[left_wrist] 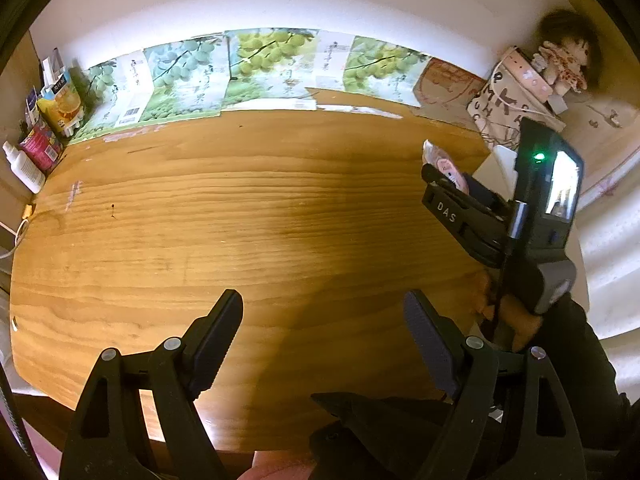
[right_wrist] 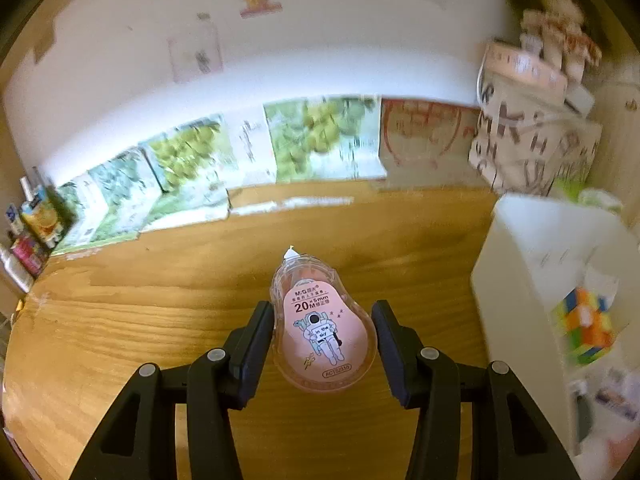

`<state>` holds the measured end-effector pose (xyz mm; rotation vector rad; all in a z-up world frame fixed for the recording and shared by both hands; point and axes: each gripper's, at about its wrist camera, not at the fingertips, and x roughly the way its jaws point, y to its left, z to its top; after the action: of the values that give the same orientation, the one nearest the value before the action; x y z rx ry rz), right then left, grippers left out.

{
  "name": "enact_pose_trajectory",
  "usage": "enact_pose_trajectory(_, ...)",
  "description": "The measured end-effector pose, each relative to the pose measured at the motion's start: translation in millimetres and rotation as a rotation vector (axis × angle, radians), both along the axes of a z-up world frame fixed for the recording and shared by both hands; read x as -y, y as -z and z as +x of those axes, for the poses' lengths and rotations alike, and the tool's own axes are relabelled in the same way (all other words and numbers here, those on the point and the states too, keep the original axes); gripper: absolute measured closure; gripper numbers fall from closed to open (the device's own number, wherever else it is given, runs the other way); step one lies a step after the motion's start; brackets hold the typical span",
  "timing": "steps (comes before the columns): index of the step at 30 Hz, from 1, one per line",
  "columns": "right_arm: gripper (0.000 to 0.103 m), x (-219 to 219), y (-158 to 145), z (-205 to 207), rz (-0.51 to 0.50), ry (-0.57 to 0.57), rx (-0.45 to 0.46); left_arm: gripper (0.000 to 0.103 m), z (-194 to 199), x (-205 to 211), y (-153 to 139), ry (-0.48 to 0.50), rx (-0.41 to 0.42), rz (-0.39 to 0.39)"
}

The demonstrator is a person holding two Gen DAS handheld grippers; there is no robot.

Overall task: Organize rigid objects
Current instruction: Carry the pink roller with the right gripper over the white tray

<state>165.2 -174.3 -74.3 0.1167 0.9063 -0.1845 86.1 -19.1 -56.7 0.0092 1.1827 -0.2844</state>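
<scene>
- The right gripper (right_wrist: 324, 340) is clamped on a pink correction tape dispenser (right_wrist: 322, 328); both pads press its wide body and its white tip points forward, away from the gripper.
- The dispenser hangs clear of the wooden table (right_wrist: 160, 320), which lies below and ahead of the jaws.
- To the right of this gripper stands a white storage box (right_wrist: 520, 280), with a colourful cube (right_wrist: 584, 328) inside; this looks like the likely drop place, though that is a judgement.
- The left gripper (left_wrist: 324, 344) stands open with nothing between its fingers, hovering over bare tabletop; the right gripper and its load appear ahead and to its right.
- Risk: the dispenser's shell is smooth, rounded and tapering, so the pads hold it on curved sides. A quick swing or a roll of the wrist could let it pivot or squirt forward out of the jaws.
- Risk: the box wall sits close on the right; carrying too low could knock the tip or a finger against the rim and jar the grip.
- Risk: letting go too high over the box could bounce the dispenser off the cube or out again.
- The right view is blurred towards the box, so its inner layout is hard to tell.
</scene>
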Motion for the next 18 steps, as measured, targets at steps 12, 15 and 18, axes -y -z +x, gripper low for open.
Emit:
enact_pose_trajectory(12,0.052,41,-73,-36,-0.062,-0.047,0.126,0.018,-28,53,-8,0.038,0.014,-0.028)
enact_pose_trajectory(15,0.052,58,-84,-45,-0.07,-0.039,0.142,0.018,-34,64,-9,0.035,0.02,-0.031)
enact_pose_trajectory(18,0.052,74,-90,-54,-0.069,-0.033,0.144,0.018,-39,72,-10,0.024,0.022,-0.034)
